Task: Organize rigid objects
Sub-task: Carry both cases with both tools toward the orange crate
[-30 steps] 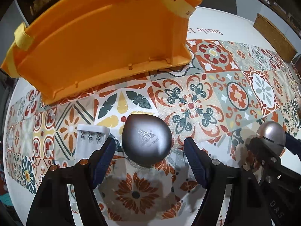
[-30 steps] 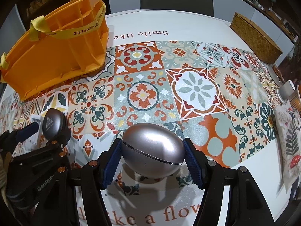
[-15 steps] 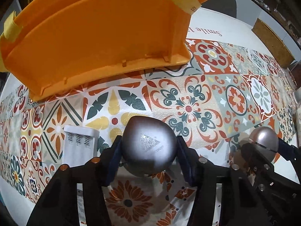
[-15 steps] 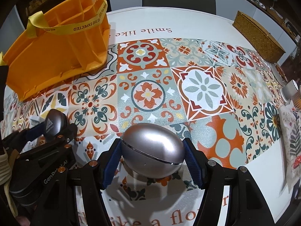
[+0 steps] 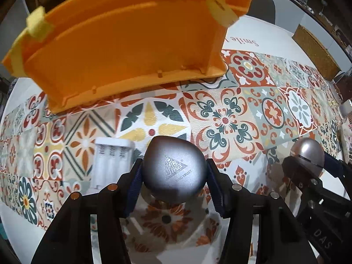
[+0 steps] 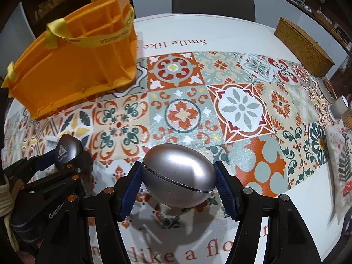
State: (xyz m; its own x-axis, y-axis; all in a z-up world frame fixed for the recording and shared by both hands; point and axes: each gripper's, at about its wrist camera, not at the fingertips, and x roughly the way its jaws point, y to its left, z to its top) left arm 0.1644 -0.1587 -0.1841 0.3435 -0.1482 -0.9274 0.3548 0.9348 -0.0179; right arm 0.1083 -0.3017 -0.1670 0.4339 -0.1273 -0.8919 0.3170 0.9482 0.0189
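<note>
Closing our left gripper [image 5: 173, 182] since a second ago, we now clamp the logo pod [image 5: 175, 172]. Our right gripper [image 6: 178, 189] still pinches the silver egg [image 6: 178, 176] (both just above the desk [image 6: 231, 37]), ready for the orange caddy [image 6: 72, 70].

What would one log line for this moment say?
left tool: shut on logo pod | right tool: shut on egg case | bin: ahead-left | battery holder: on table

Orange caddy [image 5: 132, 50] top edge-cropped, blurred
</note>
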